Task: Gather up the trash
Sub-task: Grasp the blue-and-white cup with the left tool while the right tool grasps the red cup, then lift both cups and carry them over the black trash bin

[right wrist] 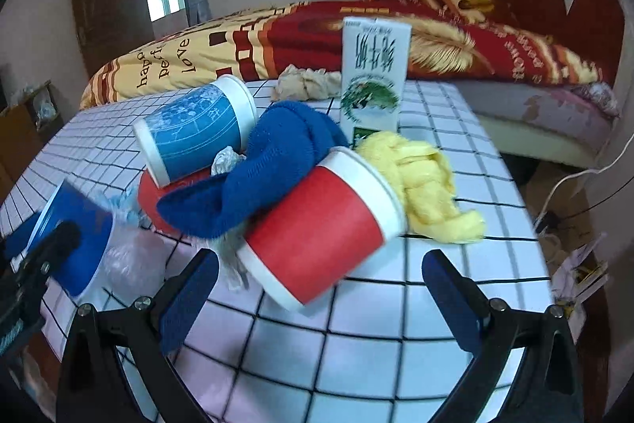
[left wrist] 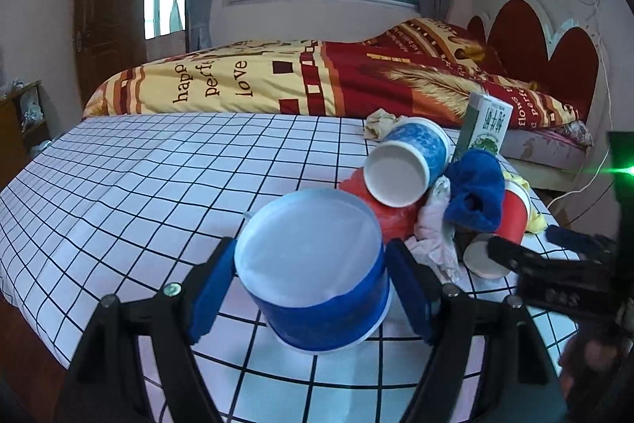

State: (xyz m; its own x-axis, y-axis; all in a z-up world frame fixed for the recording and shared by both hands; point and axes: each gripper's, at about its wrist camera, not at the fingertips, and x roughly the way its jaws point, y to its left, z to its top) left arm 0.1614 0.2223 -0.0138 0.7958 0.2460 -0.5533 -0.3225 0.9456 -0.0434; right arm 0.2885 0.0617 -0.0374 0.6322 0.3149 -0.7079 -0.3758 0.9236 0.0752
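Note:
My left gripper [left wrist: 311,294] is shut on a blue-and-white paper cup [left wrist: 313,272], held upright just above the checked table [left wrist: 138,177]; it also shows in the right wrist view [right wrist: 75,228]. My right gripper [right wrist: 319,298] is open and empty, just in front of a tipped red paper cup [right wrist: 321,228]. Behind the red cup lie a blue cloth [right wrist: 273,165], a tipped blue patterned cup [right wrist: 194,133], a yellow crumpled wrapper [right wrist: 428,185] and an upright milk carton [right wrist: 372,74]. Crumpled clear plastic [right wrist: 134,260] lies at the left.
A beige crumpled paper [right wrist: 305,86] lies at the table's far edge. A flat red item [left wrist: 380,213] lies under the pile. A bed with a red and yellow quilt [left wrist: 317,78] stands behind the table. A white cable [right wrist: 570,177] hangs at the right.

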